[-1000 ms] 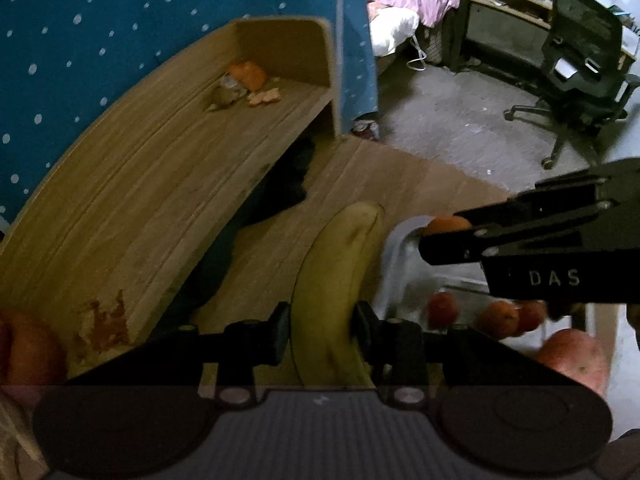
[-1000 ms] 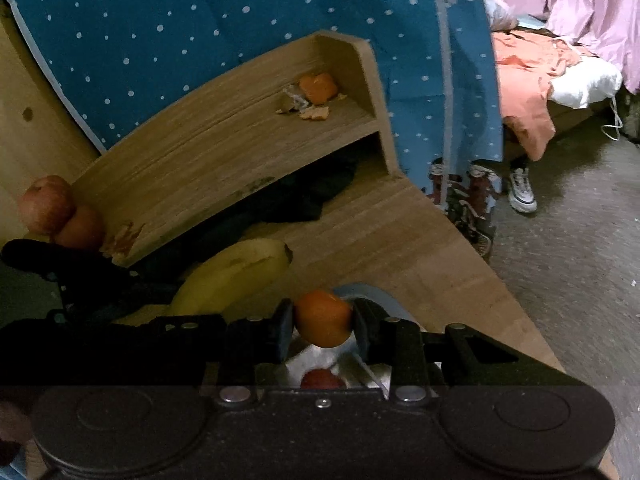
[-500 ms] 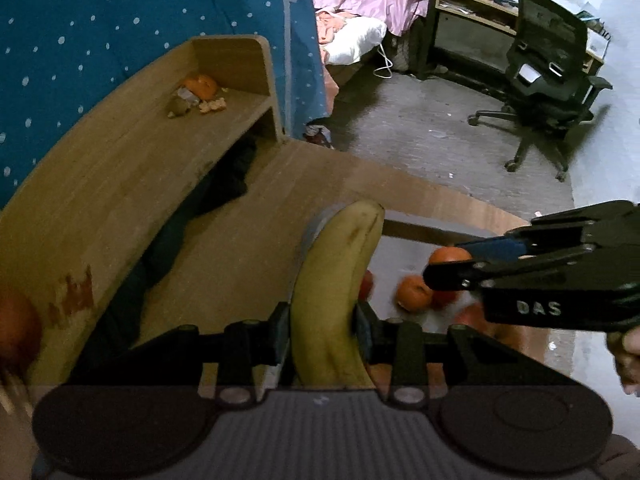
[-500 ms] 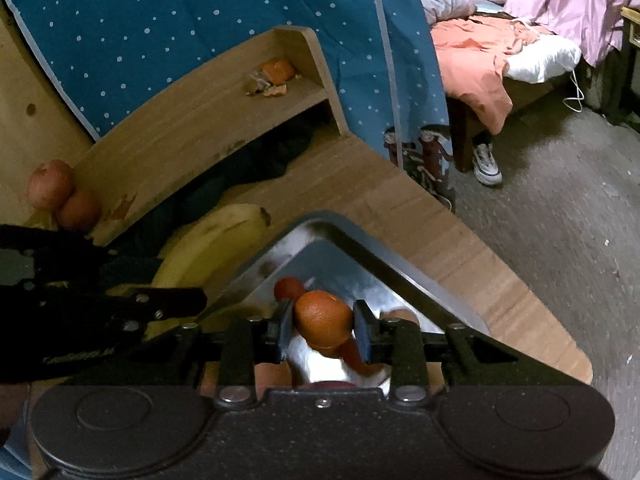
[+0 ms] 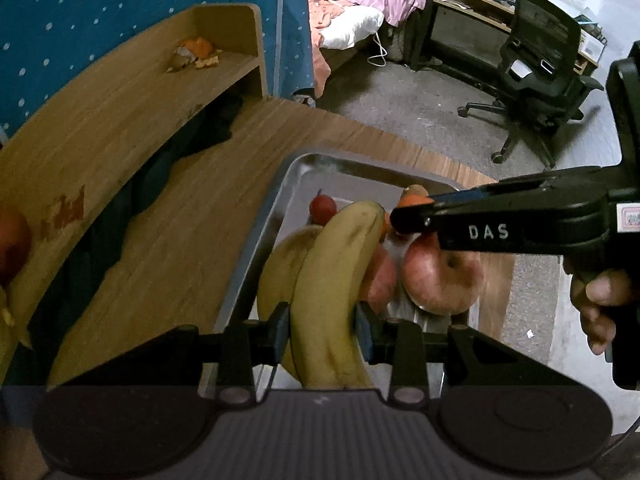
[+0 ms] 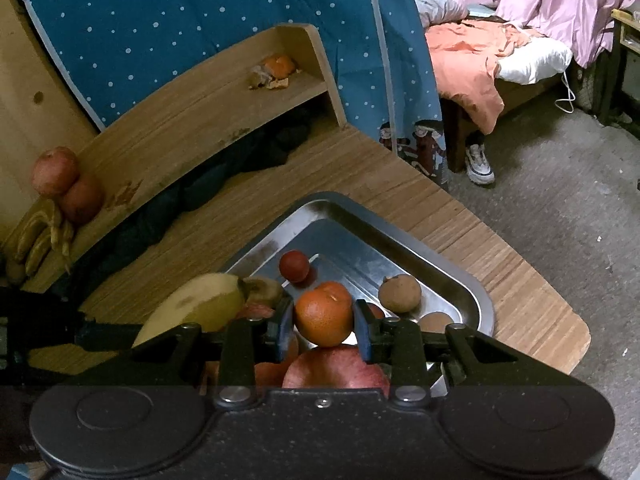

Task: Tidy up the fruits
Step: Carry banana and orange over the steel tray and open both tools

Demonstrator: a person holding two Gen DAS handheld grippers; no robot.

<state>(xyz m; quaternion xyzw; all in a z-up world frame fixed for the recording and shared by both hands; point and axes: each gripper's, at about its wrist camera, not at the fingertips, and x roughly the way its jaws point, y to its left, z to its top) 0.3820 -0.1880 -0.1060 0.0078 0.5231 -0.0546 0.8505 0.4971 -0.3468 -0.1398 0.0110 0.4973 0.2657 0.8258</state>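
My left gripper point(image 5: 322, 330) is shut on a yellow banana point(image 5: 332, 288), held over the steel tray point(image 5: 280, 200). A second banana point(image 5: 280, 268) lies in the tray just left of it. My right gripper point(image 6: 322, 328) is shut on an orange point(image 6: 324, 312), above a big red apple point(image 6: 336, 368) in the same tray point(image 6: 400, 240). The tray also holds a small red fruit point(image 6: 294, 266), brownish round fruits point(image 6: 400, 293) and red apples point(image 5: 440, 280). In the left wrist view the right gripper point(image 5: 412, 210) reaches in from the right.
The tray sits on a wooden desk point(image 6: 520, 280) near its right corner. A raised wooden shelf point(image 6: 192, 120) behind carries orange peel point(image 6: 276, 70), two apples point(image 6: 66, 184) and bananas point(image 6: 40, 236). Dark cloth point(image 6: 240, 160) lies under the shelf. A bed, floor and office chair point(image 5: 540, 80) are beyond.
Both grippers have moved over the tray with their fruit still held. The tray's contents, including the large apples and the second banana, have come into view.
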